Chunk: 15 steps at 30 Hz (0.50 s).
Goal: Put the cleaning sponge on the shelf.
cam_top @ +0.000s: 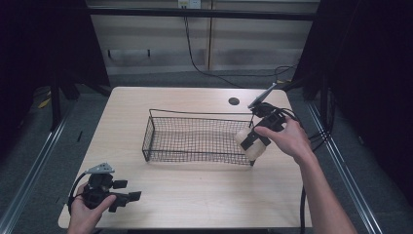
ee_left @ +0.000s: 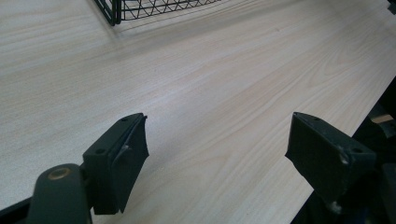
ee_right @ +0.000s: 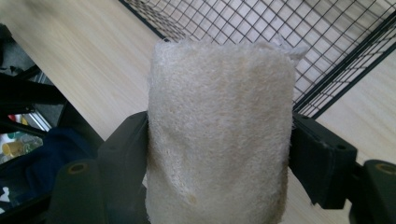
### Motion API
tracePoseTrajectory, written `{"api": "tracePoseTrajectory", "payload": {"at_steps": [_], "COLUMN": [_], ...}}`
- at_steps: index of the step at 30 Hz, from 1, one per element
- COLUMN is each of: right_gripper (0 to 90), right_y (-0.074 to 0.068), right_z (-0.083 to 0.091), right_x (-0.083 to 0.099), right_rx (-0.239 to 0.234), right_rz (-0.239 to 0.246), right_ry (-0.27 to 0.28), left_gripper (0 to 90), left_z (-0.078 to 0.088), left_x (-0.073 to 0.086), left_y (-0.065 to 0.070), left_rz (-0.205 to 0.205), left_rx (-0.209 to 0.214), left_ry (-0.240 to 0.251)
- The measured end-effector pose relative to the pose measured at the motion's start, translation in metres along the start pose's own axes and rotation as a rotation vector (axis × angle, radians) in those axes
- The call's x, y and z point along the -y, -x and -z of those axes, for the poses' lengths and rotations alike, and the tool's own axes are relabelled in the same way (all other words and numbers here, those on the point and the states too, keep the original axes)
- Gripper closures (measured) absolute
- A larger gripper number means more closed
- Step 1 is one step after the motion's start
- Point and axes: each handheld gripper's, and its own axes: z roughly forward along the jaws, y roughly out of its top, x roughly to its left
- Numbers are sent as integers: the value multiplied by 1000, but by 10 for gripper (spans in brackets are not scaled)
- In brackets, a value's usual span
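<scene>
Clamped in the right claw (ee_right: 219,154), a fuzzy cream roll (ee_right: 217,135) stands upright; the high view places it over the basket's (cam_top: 195,139) 3 o'clock end. Left claw (ee_left: 219,154) gapes empty above bare desk (ee_left: 210,70) at 7 o'clock.

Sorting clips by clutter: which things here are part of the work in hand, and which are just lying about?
In the job:
- cream fibrous roll, clamped in the right tool
- wire basket, beside the roll

Lying about:
- left tool, open and idle near the table's front corner
- round hole in the tabletop
- cable on the floor behind
</scene>
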Motion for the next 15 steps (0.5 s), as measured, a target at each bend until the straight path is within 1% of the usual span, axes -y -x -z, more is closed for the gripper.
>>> {"api": "tracePoseTrajectory", "payload": {"at_steps": [7, 12, 14, 15], "right_gripper": [262, 262, 261, 261], "right_y": [1, 2, 3, 3], "right_z": [-7, -11, -13, -13], "right_x": [-13, -18, -20, -21], "right_rx": [3, 10, 8, 15], "right_rz": [-31, -58, -67, -70], "right_ry": [-5, 3, -2, -3], "left_gripper": [200, 200, 200, 200], "left_z": [0, 0, 0, 0], "left_x": [0, 0, 0, 0], "left_y": [0, 0, 0, 0], "left_rz": [-2, -4, -4, -4], "left_rx": [4, 5, 5, 6], "left_ry": [1, -3, -5, -5]}}
